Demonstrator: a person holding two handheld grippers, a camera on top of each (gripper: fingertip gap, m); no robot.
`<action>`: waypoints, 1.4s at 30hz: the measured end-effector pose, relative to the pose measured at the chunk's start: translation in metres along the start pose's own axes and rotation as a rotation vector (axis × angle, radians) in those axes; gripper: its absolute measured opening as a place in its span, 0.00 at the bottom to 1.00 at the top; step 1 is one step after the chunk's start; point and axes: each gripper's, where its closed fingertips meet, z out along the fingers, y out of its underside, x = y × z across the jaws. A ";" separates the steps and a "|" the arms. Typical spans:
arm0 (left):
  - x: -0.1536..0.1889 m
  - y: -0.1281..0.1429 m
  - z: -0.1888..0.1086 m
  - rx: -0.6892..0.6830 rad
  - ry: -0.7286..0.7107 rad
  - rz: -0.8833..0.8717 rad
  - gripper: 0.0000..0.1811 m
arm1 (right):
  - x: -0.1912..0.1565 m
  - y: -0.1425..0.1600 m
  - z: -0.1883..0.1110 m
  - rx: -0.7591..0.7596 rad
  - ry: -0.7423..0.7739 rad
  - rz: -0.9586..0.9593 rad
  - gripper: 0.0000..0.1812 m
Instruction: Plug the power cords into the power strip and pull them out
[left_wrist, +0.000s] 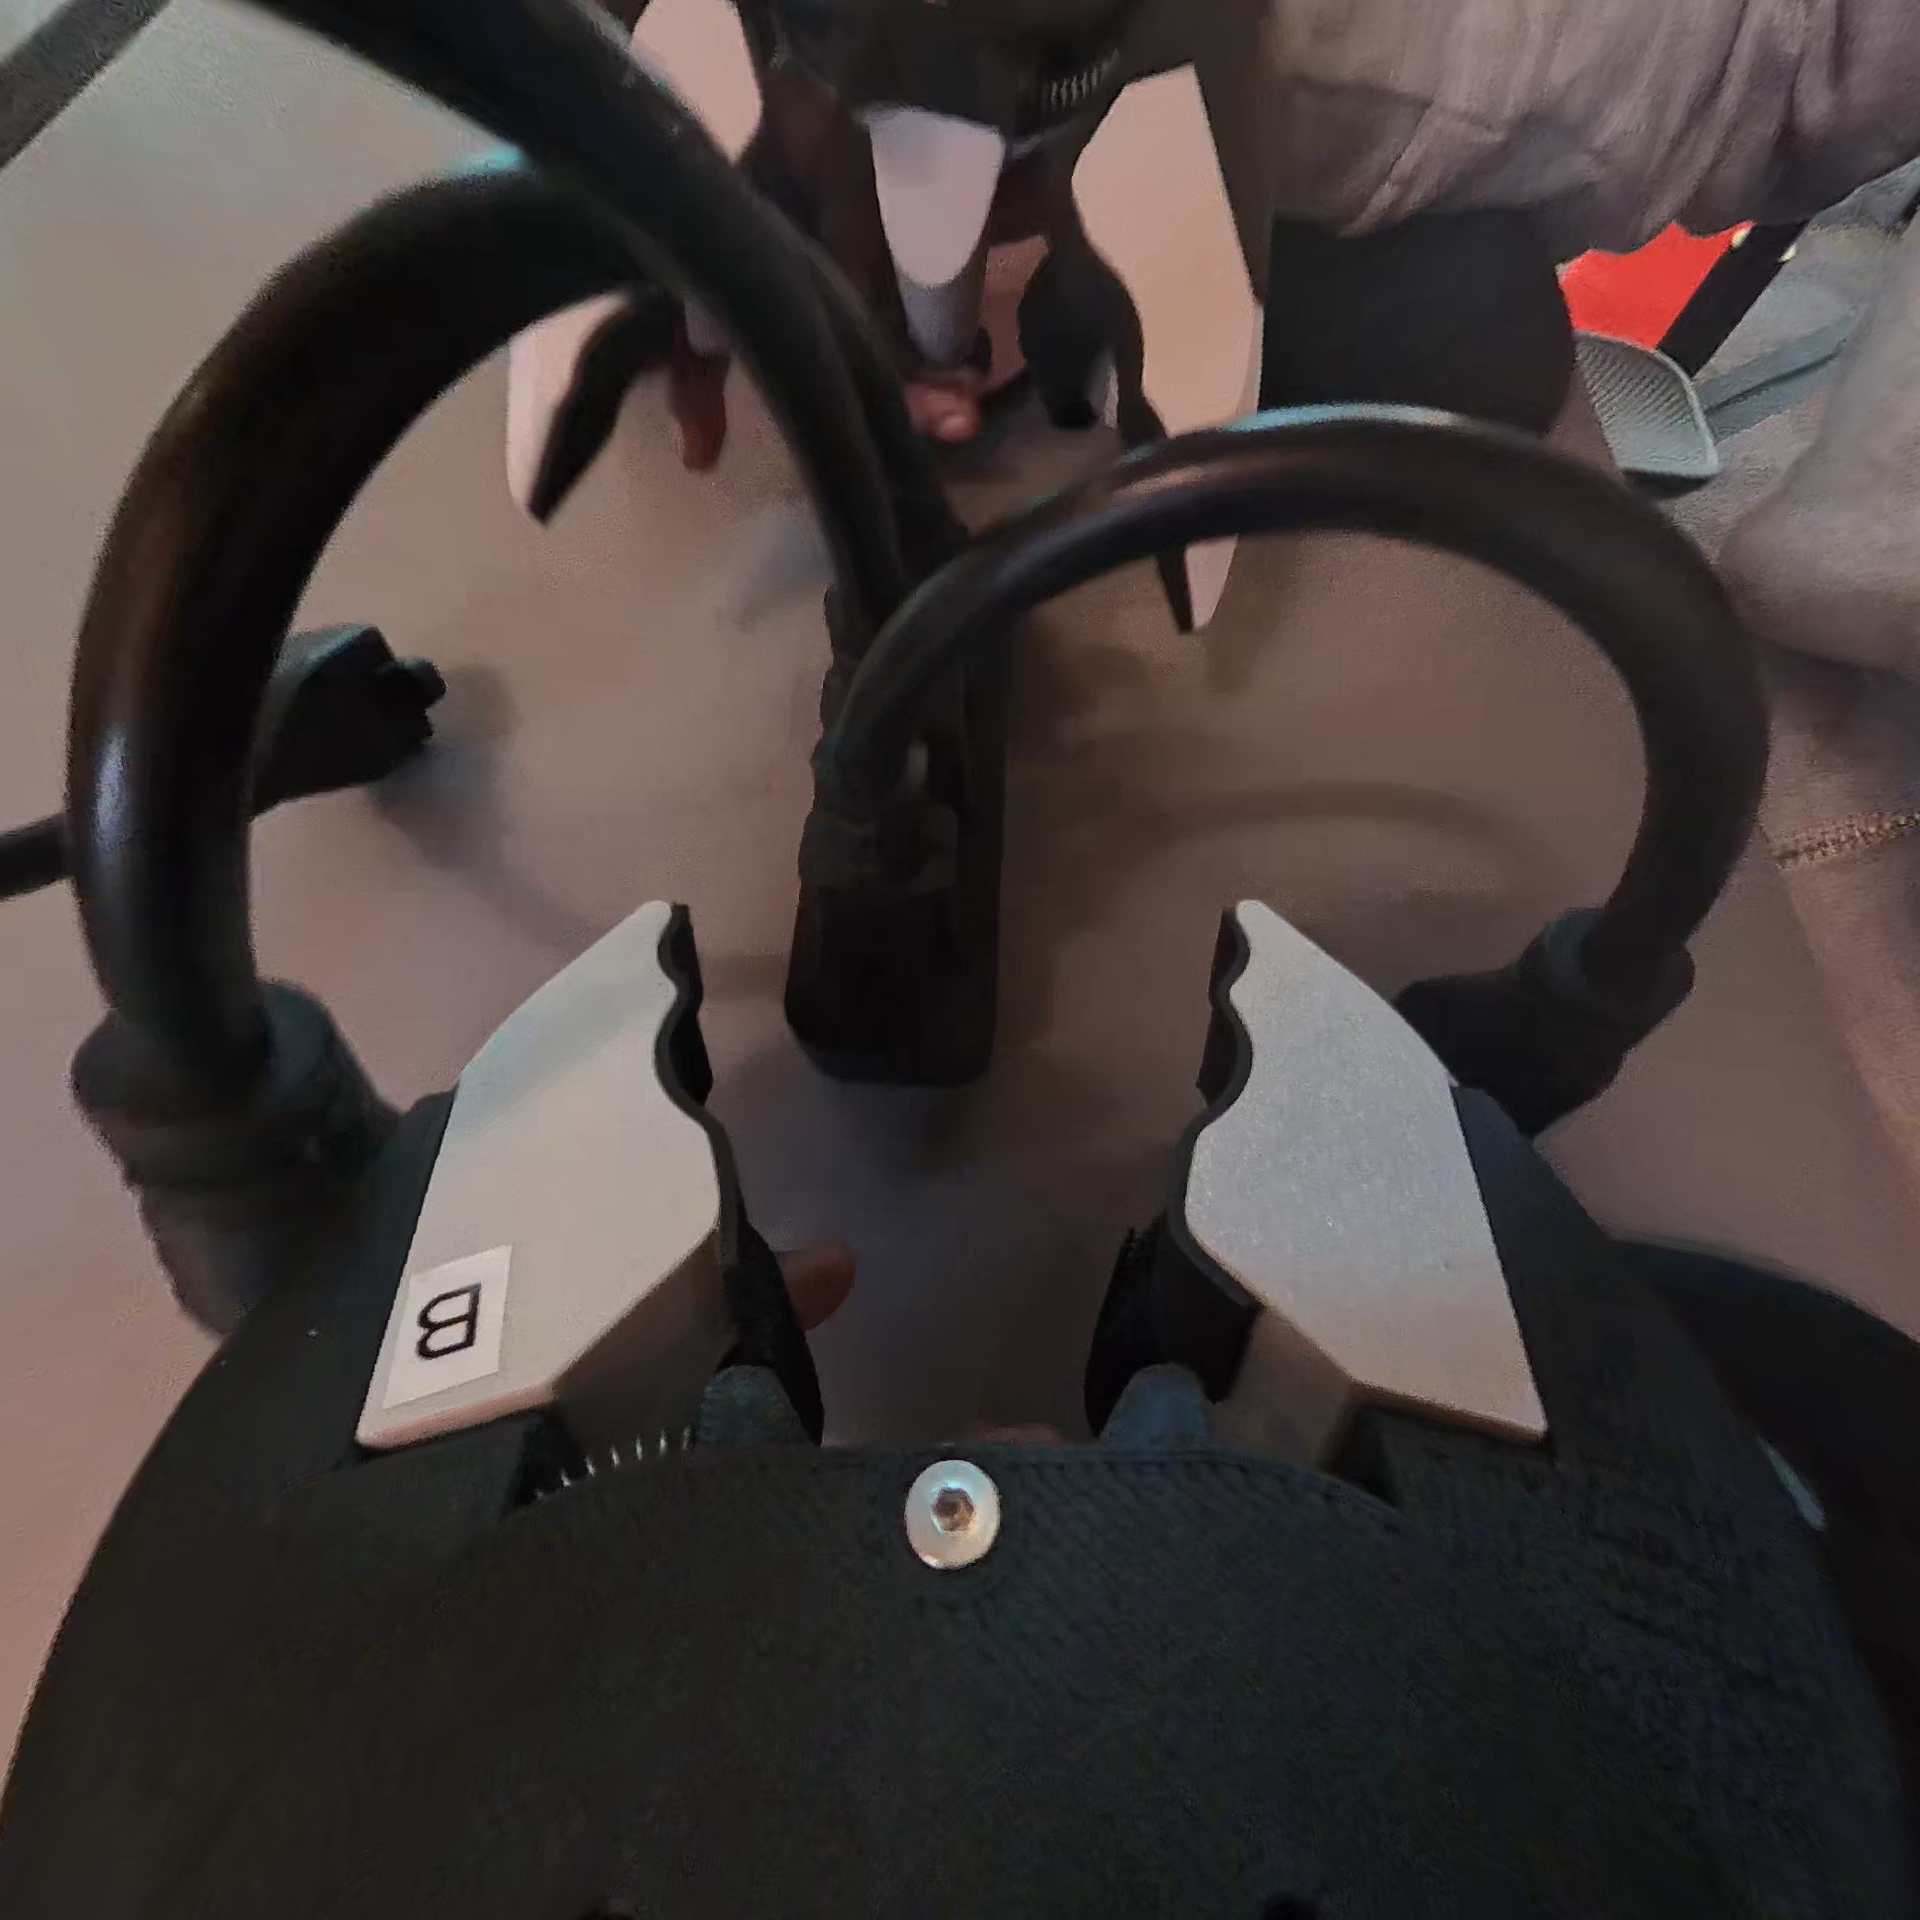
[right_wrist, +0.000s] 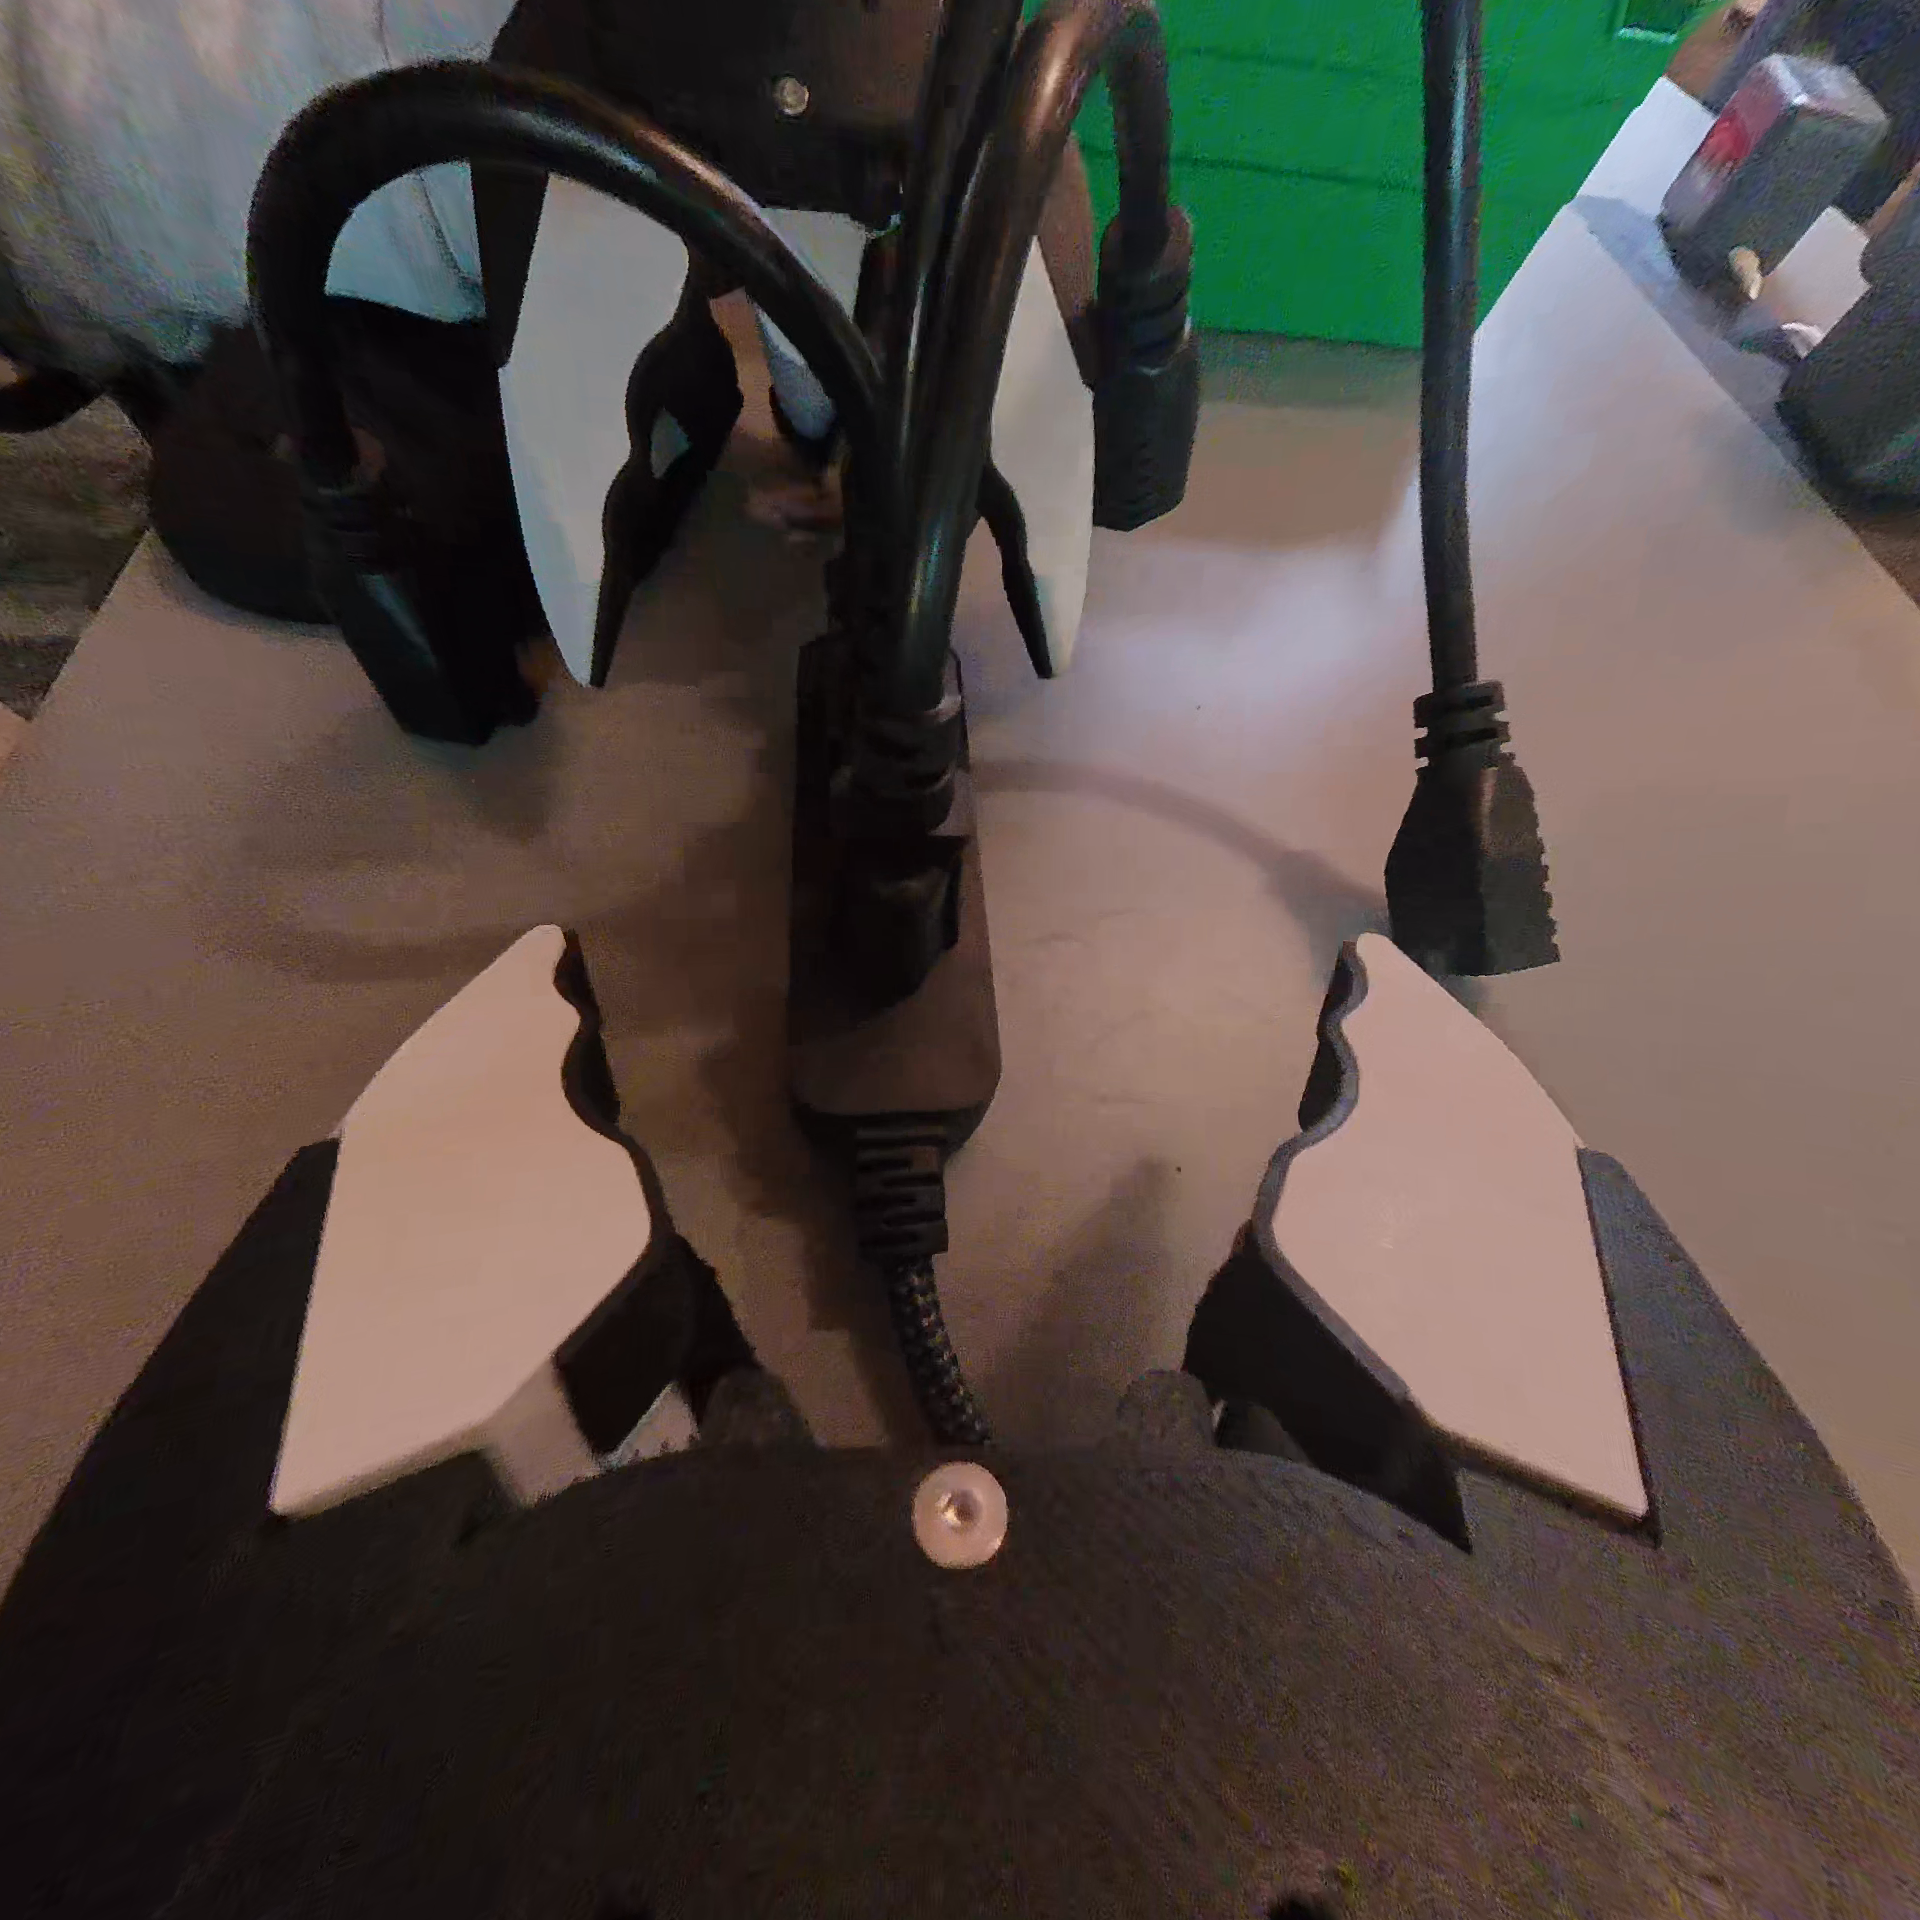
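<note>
Grey table (right_wrist: 1299, 644) | power strip (right_wrist: 894, 935) | green wall (right_wrist: 1299, 156) right-view only | both grippers agape, empty

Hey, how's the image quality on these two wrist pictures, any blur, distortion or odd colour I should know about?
Left wrist view: the near cords and the power strip are soft and smeared, the left gripper is sharper, and the light is dim and pinkish. Right wrist view: sharper, the power strip and a loose plug read clearly; wide-angle bending at the edges; soft shadows on the table.
</note>
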 end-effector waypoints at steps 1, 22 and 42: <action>0.001 0.003 -0.004 -0.011 0.000 -0.007 0.51 | 0.001 -0.005 -0.002 0.035 0.005 0.002 0.73; 0.106 -0.063 -0.016 -0.012 -0.157 -0.156 0.28 | -0.020 0.050 -0.021 -0.408 -0.009 0.186 0.31; 0.043 -0.065 -0.095 0.194 -0.509 0.149 0.26 | -0.070 0.051 -0.032 -0.490 -0.005 0.118 0.05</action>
